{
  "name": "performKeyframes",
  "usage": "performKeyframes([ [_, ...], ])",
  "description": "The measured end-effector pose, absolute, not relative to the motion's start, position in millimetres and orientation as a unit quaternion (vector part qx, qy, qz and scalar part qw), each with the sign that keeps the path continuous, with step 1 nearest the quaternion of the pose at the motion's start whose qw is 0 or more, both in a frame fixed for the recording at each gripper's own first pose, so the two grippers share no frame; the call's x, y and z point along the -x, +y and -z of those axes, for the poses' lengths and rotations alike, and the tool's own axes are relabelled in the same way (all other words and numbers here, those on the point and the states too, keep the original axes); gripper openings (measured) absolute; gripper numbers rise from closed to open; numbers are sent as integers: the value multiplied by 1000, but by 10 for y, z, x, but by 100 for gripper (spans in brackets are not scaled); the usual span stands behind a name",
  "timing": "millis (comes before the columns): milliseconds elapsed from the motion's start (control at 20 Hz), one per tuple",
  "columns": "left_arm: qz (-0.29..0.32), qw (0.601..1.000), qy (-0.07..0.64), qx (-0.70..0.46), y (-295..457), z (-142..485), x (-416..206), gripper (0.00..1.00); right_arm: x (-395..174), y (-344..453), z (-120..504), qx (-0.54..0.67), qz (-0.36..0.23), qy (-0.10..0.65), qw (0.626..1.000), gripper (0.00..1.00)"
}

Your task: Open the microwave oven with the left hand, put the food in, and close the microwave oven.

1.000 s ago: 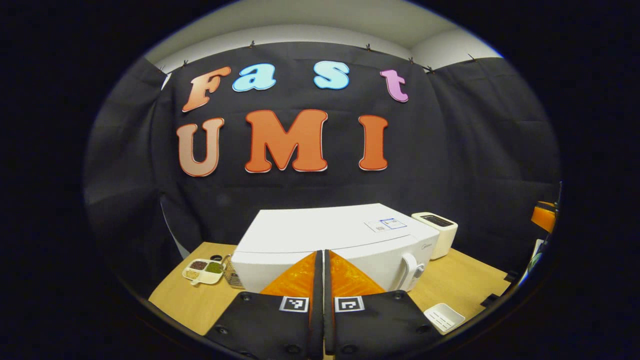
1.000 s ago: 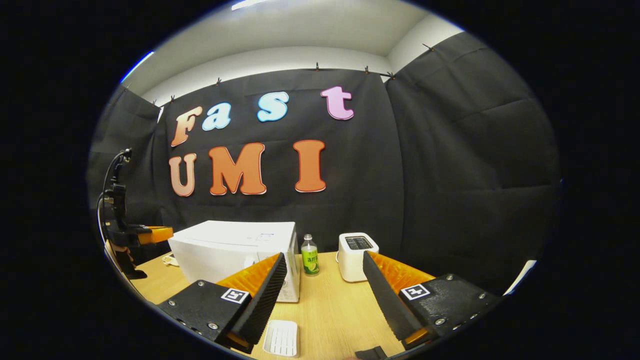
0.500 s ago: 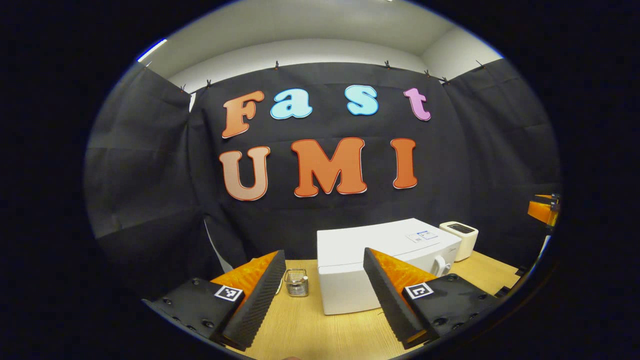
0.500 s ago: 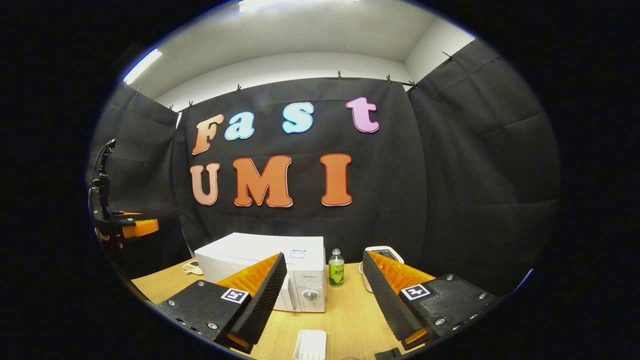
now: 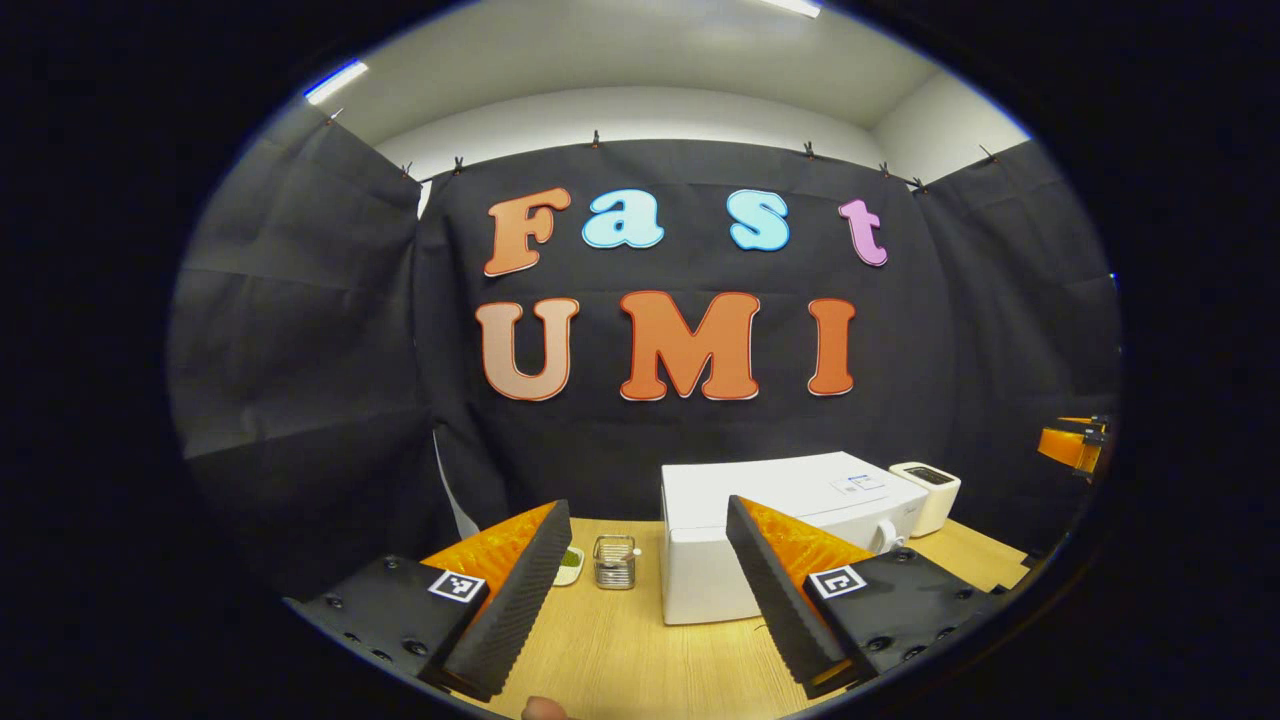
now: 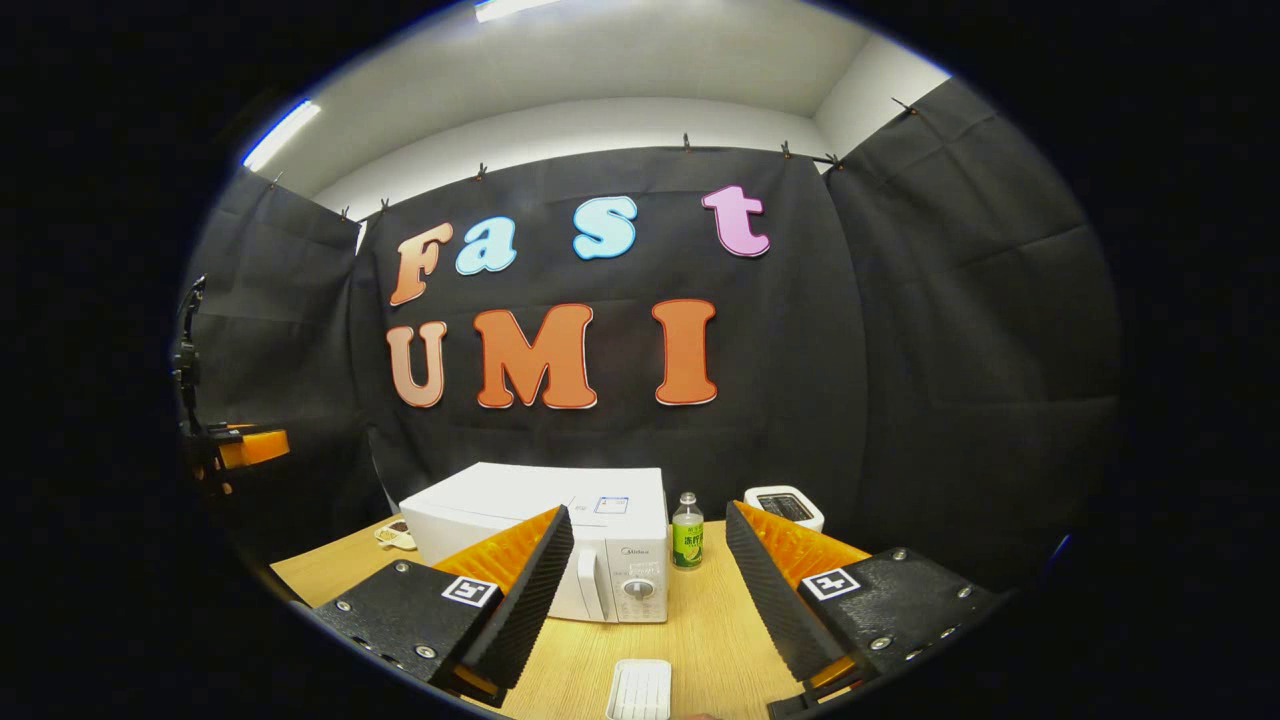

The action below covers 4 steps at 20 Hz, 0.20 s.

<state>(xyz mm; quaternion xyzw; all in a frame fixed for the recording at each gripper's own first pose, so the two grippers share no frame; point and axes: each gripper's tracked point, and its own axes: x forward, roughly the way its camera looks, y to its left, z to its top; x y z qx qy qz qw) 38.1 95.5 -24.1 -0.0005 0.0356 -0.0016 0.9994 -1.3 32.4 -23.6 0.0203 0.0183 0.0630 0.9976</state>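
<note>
Two grippers: left gripper (image 5: 645, 590) and right gripper (image 6: 648, 600), jaws released, both empty.
Microwave: white boxy microwave oven (image 6: 560, 525) shut, on the light wooden table (image 6: 700, 630), 12 o'clock ahead.
Beside it: green-labelled bottle (image 6: 686, 532) at 3 o'clock.
Near edge: white ribbed tray (image 6: 640, 690), 6 o'clock.

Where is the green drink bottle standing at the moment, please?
In the right gripper view, the green drink bottle stands upright at the back of the table, between the microwave oven and the white toaster.
</note>
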Motion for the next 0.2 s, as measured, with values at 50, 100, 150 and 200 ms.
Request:
performKeyframes([
  [50, 2, 999, 33, 0, 955, 229, -366, 96, 15, 329, 233, -21, -63, 18, 998, 95],
  [100, 3, 999, 32, 0, 952, 217, -345, 96, 19, 326, 224, -23, -63, 17, 998, 95],
  [150, 4, 999, 33, -2, 943, 210, -330, 100, 25, 338, 221, -24, -64, 17, 997, 95],
  [200, 4, 999, 31, -4, 937, 201, -317, 100, 21, 352, 219, -24, -66, 17, 997, 95],
])
